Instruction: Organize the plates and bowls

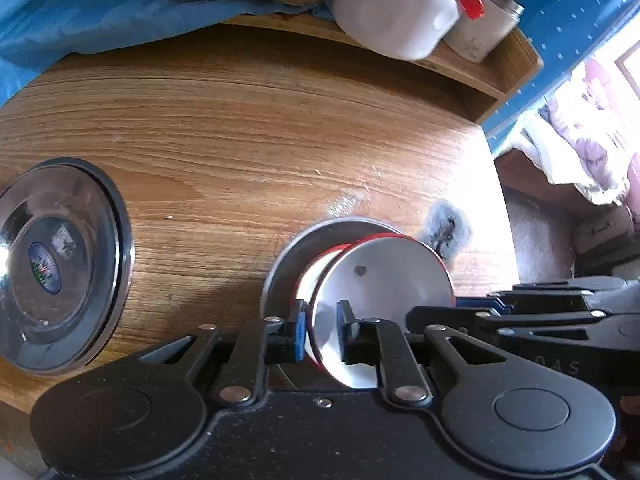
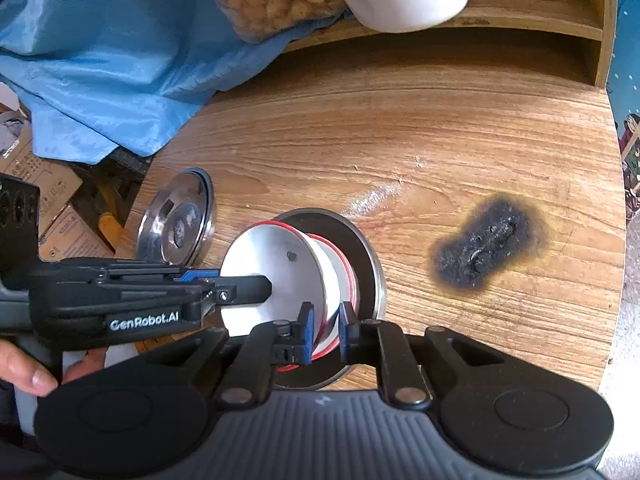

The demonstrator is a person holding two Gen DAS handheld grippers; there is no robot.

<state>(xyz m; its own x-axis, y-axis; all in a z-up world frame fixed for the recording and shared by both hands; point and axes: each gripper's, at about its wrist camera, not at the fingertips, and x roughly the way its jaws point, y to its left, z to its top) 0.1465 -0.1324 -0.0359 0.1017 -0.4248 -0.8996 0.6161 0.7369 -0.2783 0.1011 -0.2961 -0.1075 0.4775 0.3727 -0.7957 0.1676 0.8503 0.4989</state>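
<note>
Bowls (image 1: 384,276) with white insides and red rims sit nested on a steel plate (image 1: 280,264) near the front of the wooden table (image 1: 260,140), the upper bowl tilted inside the lower one. On this stack both grippers meet from opposite sides. From its own camera, the left gripper (image 1: 322,330) straddles the near rim of the upper bowl: the blue pad on the left lies against the outer wall, while the black finger on the right stands inside the bowl with a sliver of white showing between it and the wall — so the jaws are narrow but look slack on the rim. The right gripper (image 2: 325,332) straddles the rim of the bowls on their other side, its two blue pads set close together with the red-edged wall between them, and a thin gap shows on the right pad's side. In that same right wrist view the left gripper (image 2: 240,294) reaches in level from the left, one finger lying across the upper bowl's white inside, and a hand (image 2: 28,368) grips its handle at the lower left edge. A second steel plate (image 1: 60,268), shiny with a round sticker at its centre, lies flat on the table well to the left of the stack. Right of the stack a black burn mark (image 2: 486,254) scars the wood — apart from the plate beneath the bowls.
</note>
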